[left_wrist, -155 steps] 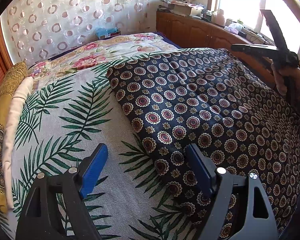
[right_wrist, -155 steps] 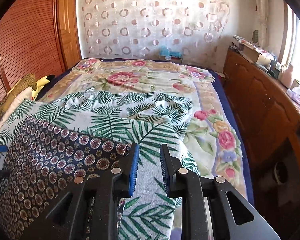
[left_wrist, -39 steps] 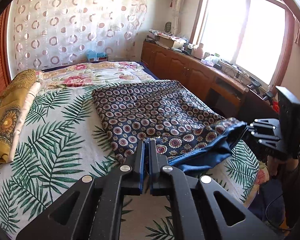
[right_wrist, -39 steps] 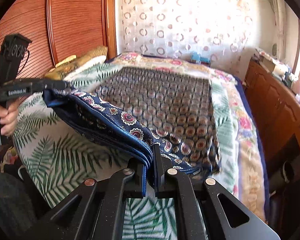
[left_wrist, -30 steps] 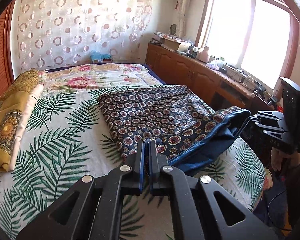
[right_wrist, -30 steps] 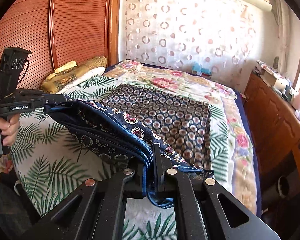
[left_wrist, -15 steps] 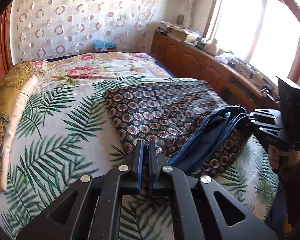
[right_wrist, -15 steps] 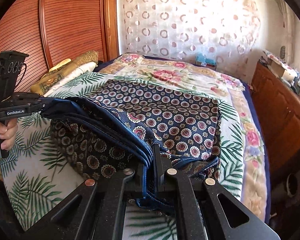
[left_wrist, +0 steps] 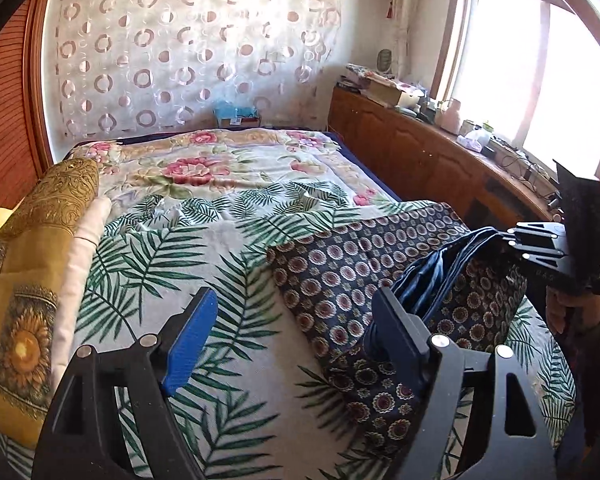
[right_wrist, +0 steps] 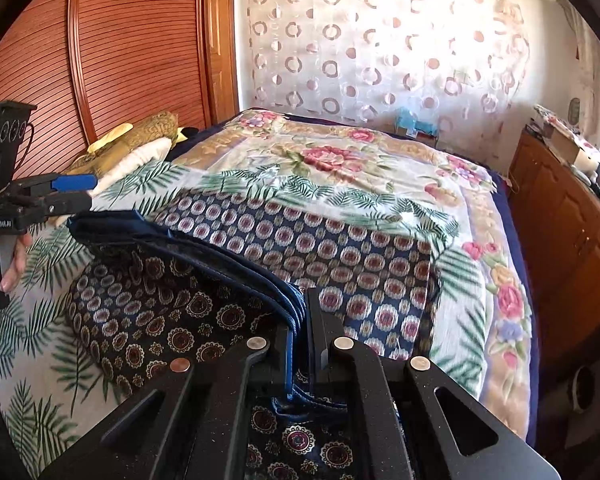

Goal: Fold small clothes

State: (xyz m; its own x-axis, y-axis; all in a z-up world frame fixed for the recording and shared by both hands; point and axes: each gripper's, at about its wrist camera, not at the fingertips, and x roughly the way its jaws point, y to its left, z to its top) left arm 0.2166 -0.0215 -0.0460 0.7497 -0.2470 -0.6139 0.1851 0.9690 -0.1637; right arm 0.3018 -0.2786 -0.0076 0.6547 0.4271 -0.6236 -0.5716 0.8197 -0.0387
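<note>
The left gripper (left_wrist: 288, 336) has just sprung apart, empty, while the right gripper (right_wrist: 300, 320) clamps the patterned cloth's (right_wrist: 332, 248) blue hem beside it.

A navy garment (right_wrist: 300, 240) printed with cream-and-maroon rosettes and edged in plain blue lies on a pale sheet (left_wrist: 228, 264) of green palm fronds, with a pink-flowered cream quilt (left_wrist: 204, 164) at twelve o'clock and a mustard sunflower cushion (left_wrist: 24, 320) at nine.

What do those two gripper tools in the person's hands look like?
Each gripper is matte black, with bright blue pads inside its two fingers and silver rivets. The left gripper carries white lettering on its side and a boxy black top; the right gripper matches it.
</note>
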